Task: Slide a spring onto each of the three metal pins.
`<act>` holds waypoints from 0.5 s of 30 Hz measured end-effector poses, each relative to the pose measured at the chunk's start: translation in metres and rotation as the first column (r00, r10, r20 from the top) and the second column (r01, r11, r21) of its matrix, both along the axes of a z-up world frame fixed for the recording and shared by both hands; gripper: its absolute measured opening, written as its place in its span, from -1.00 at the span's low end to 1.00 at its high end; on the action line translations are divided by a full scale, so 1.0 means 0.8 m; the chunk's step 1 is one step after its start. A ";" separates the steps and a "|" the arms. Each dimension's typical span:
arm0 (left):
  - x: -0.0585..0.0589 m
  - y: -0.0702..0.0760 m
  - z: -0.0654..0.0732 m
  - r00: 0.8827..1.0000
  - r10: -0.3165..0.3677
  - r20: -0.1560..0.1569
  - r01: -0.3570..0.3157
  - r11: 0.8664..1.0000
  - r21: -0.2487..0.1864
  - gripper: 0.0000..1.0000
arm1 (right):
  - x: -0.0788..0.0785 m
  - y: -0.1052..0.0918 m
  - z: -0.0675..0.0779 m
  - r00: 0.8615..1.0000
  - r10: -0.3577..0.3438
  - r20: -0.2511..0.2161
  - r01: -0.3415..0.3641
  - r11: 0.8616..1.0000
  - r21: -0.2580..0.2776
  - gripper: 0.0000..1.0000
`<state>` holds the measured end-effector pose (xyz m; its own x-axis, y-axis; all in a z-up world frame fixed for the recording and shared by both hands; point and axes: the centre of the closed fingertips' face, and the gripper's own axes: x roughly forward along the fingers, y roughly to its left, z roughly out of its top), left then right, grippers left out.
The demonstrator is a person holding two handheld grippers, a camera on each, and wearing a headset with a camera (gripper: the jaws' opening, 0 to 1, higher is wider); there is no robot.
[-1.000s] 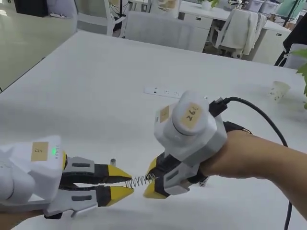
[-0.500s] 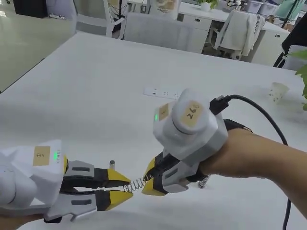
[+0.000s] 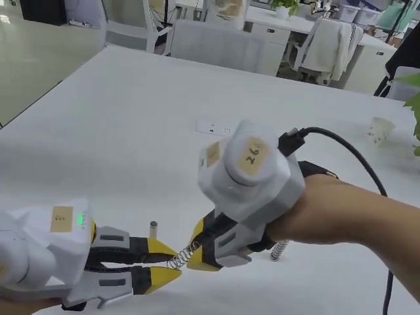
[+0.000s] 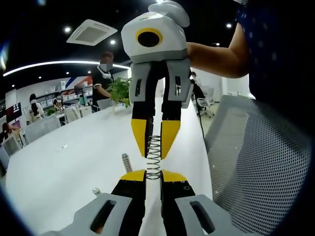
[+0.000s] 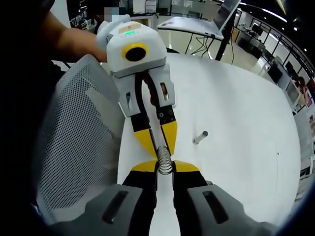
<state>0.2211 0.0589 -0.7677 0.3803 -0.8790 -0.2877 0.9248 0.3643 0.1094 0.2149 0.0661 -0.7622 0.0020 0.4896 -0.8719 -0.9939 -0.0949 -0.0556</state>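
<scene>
- Currently the left claw point(image 4: 153, 175) is clenching, as far as I can judge, on a grey held pin point(image 5: 153, 123) that is lying along the gap between its yellow tips. The jaws are standing nearly closed.
- Facing it tip to tip, the right claw point(image 5: 165, 166) is pinching the spring point(image 4: 153, 155). The coils are bridging the short gap between the two claws, just above the white surface point(image 3: 131, 131).
- Judgement: the threading step is under way. I cannot tell how far the coils are riding over the pin end.
- Off the work, an upright pin point(image 3: 153, 229) is standing bare at 11 o'clock from the spring, apart from both claws. A spare spring point(image 3: 280, 249) is lying at 3 o'clock from the right claw, partly hidden behind it.
- Risk: the spring is hanging soft and unsupported across the gap. If the claws are pushing off-axis, the coils could be buckling sideways and popping out of the pinch.
- Risk: the right claw is squeezing the coils across their width. Too hard a squeeze could be narrowing the bore and jamming it on the pin tip.
- Risk: the left claw is gripping what looks like a smooth round rod. An end-on push could be driving it back through the jaws or tilting it.
- Risk: the left claw is working near the upright pin. A sideways swing could be knocking it over.
</scene>
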 end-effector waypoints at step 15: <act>0.002 -0.001 -0.004 1.000 0.005 -0.027 -0.006 1.000 -0.022 -0.95 | -0.002 0.011 0.002 1.000 0.028 0.008 -0.028 0.999 -0.024 -0.83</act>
<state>0.2224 0.0579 -0.7711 0.3774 -0.8831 -0.2788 0.9254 0.3713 0.0765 0.2129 0.0748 -0.7610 -0.0041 0.4683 -0.8836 -0.9904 -0.1239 -0.0610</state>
